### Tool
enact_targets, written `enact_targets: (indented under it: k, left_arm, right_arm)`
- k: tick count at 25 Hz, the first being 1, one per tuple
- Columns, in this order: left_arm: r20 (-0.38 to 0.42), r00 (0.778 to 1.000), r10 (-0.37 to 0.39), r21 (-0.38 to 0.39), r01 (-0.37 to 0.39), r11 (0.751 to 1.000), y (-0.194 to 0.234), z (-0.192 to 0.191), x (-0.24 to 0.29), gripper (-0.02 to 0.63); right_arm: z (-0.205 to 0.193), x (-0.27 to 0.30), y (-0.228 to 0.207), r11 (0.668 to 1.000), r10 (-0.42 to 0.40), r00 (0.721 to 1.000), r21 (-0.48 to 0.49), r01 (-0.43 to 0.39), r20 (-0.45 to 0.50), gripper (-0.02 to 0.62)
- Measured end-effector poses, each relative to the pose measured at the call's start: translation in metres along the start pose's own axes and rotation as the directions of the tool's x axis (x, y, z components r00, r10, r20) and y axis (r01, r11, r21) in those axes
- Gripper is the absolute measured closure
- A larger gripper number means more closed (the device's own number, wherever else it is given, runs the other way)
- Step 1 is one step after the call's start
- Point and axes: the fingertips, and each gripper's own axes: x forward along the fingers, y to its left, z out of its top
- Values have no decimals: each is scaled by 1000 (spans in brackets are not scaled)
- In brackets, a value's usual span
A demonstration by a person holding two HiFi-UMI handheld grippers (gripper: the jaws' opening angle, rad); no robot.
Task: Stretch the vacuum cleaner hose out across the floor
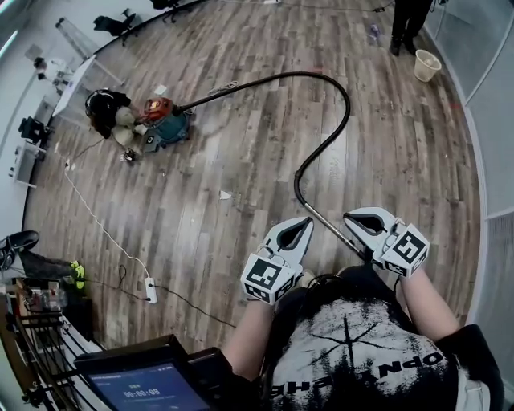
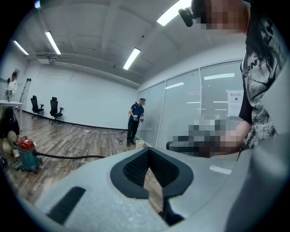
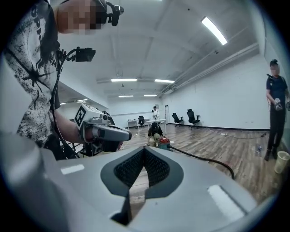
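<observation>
Closest to the camera, the person's arms hold both tongs out over the wooden floor (image 1: 241,160). The left gripper (image 1: 303,223) has its jaws pressed together at the tips with nothing between them. The right gripper (image 1: 351,218) is closed the same way and grips nothing. In the head view, the pale rigid wand (image 1: 328,225) at the end of the vacuum cleaner hose (image 1: 347,104) lies on the floor and shows between the two grippers, its near end hidden under the right one. From there the black hose bends left, swings up and right in a wide loop, then arcs back left to the vacuum cleaner (image 1: 165,124), a red-topped teal canister well away at the upper left. A crouching person (image 1: 108,108) in dark clothes is just beside it. Nearer on the left, a white cable (image 1: 96,221) runs to a power strip (image 1: 151,290). Far off at the upper right a pale wastebasket (image 1: 427,64) stands near a standing person (image 1: 409,24).
</observation>
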Motion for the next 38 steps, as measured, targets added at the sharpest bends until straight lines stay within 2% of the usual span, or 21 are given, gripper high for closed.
enact_targets:
  k: [6, 9, 14, 17, 21, 23, 27, 29, 31, 34, 36, 38]
  left_arm:
    - [-41, 999, -18, -7, 17, 1000, -8, 8, 27, 606]
    - [-65, 997, -30, 12, 31, 999, -7, -5, 44, 606]
    - [-87, 983, -161, 26, 163, 986, -6, -16, 71, 606]
    - [-90, 957, -275, 18, 278, 960, 5, -24, 90, 606]
    - [-108, 899, -425, 40, 431, 902, 26, -25, 105, 606]
    - [-119, 865, -487, 30, 494, 869, 39, -28, 104, 606]
    - [-123, 795, -594, -1, 598, 801, 58, -45, 107, 606]
    - [-145, 774, -616, -12, 621, 783, 63, -66, 107, 606]
    - [-167, 765, -622, -20, 628, 778, 67, -78, 108, 606]
    - [-165, 762, -627, -33, 631, 775, 70, -68, 111, 606]
    - [-155, 770, -619, -36, 622, 783, 67, -60, 114, 606]
    - [-148, 787, -600, -36, 602, 798, 62, -63, 115, 606]
  right_arm:
    - [-5, -12, -20, 1000, 14, 1000, 6, -14, -19, 588]
    - [-27, -17, -34, 1000, 0, 1000, 7, 0, -27, 588]
    - [-64, -25, -52, 994, -92, 993, 56, 97, -75, 588]
    - [-83, -23, -70, 976, -190, 977, 93, 199, -95, 588]
    - [-92, -7, -90, 935, -327, 933, 96, 343, -147, 588]
    - [-90, 0, -98, 905, -401, 898, 72, 419, -182, 588]
    - [-88, 2, -112, 816, -547, 814, 91, 570, -197, 588]
    - [-104, 0, -107, 787, -583, 782, 88, 611, -219, 588]
    - [-117, -3, -102, 768, -601, 760, 84, 635, -246, 588]
    - [-117, -6, -99, 751, -603, 736, 90, 654, -308, 588]
    - [-118, -6, -101, 754, -591, 733, 92, 650, -336, 587]
    - [-131, -7, -100, 773, -565, 749, 97, 627, -347, 585]
